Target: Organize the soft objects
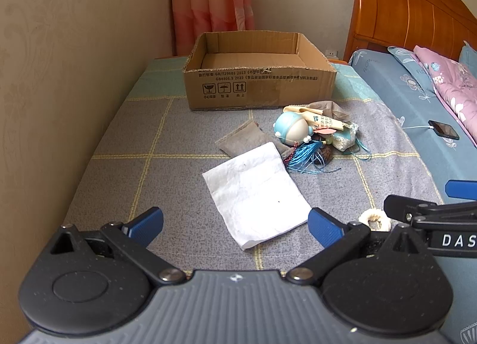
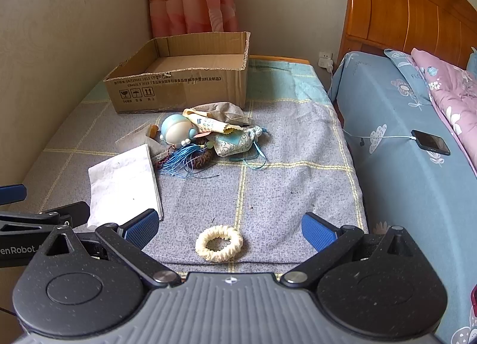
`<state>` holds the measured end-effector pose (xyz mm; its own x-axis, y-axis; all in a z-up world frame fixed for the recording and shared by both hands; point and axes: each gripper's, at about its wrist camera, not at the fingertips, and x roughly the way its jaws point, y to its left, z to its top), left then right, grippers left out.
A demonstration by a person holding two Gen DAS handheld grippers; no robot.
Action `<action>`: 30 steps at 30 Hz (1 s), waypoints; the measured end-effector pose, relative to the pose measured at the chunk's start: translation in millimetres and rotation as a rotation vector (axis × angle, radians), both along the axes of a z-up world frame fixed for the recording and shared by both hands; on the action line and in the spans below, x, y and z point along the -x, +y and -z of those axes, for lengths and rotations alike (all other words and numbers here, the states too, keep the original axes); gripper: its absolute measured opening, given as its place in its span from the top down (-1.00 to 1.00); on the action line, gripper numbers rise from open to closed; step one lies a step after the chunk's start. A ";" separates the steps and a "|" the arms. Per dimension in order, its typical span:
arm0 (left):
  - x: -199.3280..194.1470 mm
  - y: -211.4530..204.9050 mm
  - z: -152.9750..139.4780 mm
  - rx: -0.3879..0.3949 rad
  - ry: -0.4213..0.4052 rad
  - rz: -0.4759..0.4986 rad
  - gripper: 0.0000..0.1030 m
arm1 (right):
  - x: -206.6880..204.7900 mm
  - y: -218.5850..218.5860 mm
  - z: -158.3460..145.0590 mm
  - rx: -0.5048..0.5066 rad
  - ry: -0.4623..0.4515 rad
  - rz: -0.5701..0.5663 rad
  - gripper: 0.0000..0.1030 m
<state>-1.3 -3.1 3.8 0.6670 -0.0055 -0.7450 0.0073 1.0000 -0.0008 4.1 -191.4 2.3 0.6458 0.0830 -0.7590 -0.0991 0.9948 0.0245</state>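
An open cardboard box (image 1: 259, 87) (image 2: 182, 90) stands at the far end of a grey checked cloth (image 1: 119, 171) (image 2: 286, 189). In front of it lies a pile: a round blue-and-white toy (image 1: 290, 130) (image 2: 177, 132), a blue tassel (image 1: 307, 159) (image 2: 179, 162), a small patterned pouch (image 1: 345, 138) (image 2: 235, 142) and a grey sachet (image 1: 241, 139). A flat white cloth (image 1: 256, 194) (image 2: 122, 183) lies nearer. A cream scrunchie (image 2: 219, 243) (image 1: 376, 220) lies near the front edge. My left gripper (image 1: 235, 226) is open over the white cloth's near end. My right gripper (image 2: 229, 232) is open around the scrunchie.
A bed with a blue floral sheet (image 2: 411, 141) and a pink quilt (image 2: 453, 99) runs along the right. A phone (image 2: 430, 142) (image 1: 444, 129) charges on it. A wooden headboard (image 2: 402, 12), a beige wall (image 1: 59, 75) on the left and a pink curtain (image 1: 208, 1) surround the space.
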 end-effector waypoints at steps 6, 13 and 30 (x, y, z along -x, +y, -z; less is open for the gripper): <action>0.0 0.0 -1.4 -0.002 -0.003 0.003 -0.99 | -0.4 -0.5 -3.8 0.002 -0.005 -0.003 -1.00; -1.0 -1.0 -3.1 -0.002 -0.002 0.002 -0.99 | -0.2 0.1 -3.5 0.007 -0.008 -0.004 -1.00; -1.4 -3.0 -2.3 -0.007 -0.004 0.001 -0.99 | 0.5 -0.6 -2.9 0.011 -0.022 -0.009 -1.00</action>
